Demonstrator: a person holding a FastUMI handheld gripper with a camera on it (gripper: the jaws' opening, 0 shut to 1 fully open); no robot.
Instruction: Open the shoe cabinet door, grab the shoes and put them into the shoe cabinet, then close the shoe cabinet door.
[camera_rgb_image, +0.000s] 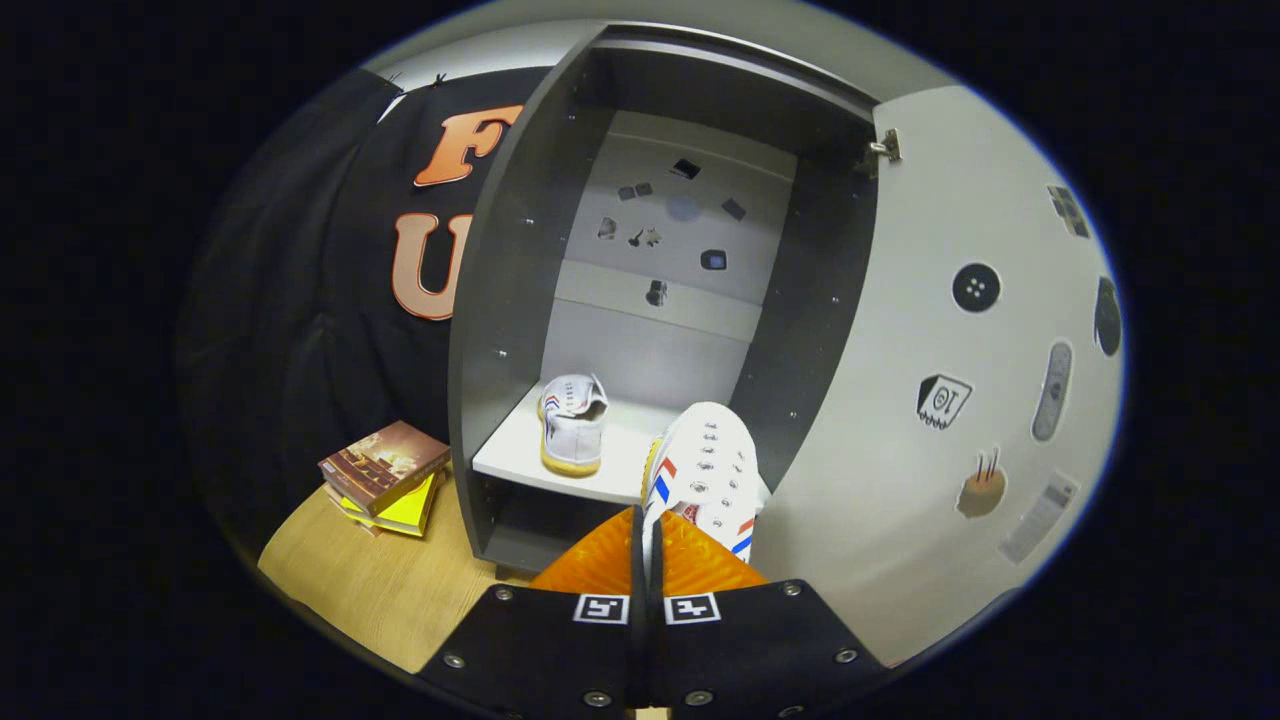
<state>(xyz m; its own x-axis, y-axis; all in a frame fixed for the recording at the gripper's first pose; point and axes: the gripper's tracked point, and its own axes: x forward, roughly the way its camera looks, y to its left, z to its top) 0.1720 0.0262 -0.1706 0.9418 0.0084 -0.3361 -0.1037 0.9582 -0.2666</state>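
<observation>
Claw (646, 545) pinches a striped shoe (708, 472) just ahead, over the cabinet shelf (510, 452).

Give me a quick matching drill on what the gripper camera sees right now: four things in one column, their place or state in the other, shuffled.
Things:
1. cabinet door
2. first shoe
3. second shoe
4. books

Places or states:
A. stacked on the wooden floor beside the cabinet
B. gripped in the gripper, toe over the shelf edge
C. swung open, stickers on it
D. standing on the white shelf, heel toward the camera

Pairs: 1-C, 2-D, 3-B, 4-A
</observation>
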